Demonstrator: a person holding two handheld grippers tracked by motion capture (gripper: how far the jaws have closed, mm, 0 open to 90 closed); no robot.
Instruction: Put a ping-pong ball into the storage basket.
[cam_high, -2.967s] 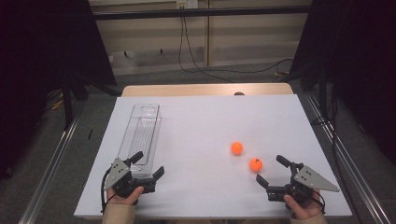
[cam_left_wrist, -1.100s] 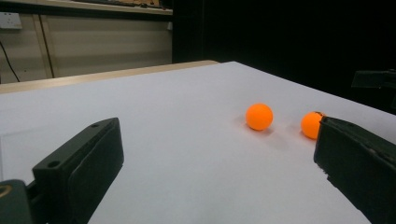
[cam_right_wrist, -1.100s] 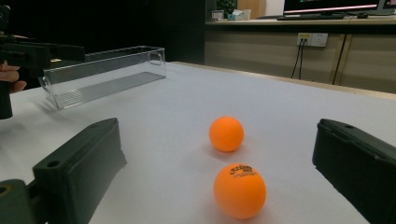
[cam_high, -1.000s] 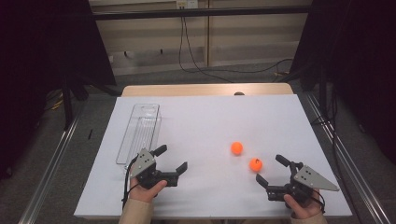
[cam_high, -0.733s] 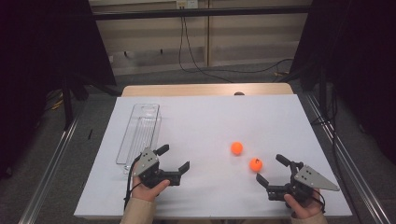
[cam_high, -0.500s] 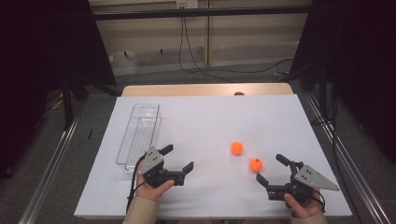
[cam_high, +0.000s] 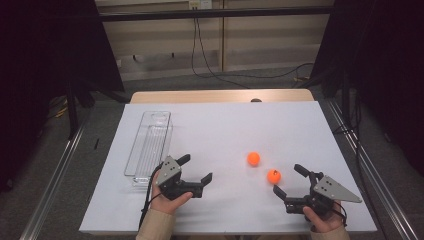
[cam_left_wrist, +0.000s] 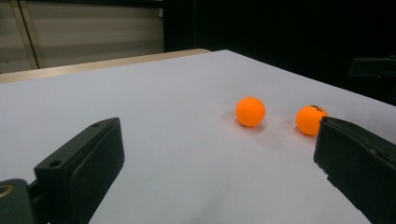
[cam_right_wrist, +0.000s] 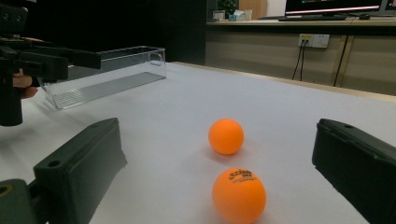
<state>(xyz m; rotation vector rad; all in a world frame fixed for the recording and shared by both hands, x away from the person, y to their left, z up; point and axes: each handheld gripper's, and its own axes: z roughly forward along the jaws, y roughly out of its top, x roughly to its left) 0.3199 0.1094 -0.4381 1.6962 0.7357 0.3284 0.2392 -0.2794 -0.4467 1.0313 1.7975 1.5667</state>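
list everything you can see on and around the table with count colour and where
ping-pong balls: 2, orange, right of the table's middle, apart from each other; the nearer one bears dark print
tray: 1, clear plastic, long, left part of the table
table: 1, white top, wooden strip at the far edge
cables: dark, on the floor beyond the table
left gripper: 1, black, open, beside the tray's near end, aimed toward the balls
right gripper: 1, black, open, just right of the nearer ball

Each hand grips a black two-jaw tool: the left gripper (cam_high: 195, 169) and the right gripper (cam_high: 288, 179) carry a grey three-cornered plate with small dark screw holes. Beige sleeves cover both wrists, a thin black cable trails from the left tool, and the blocky matte jaws each show a round hole near the base.
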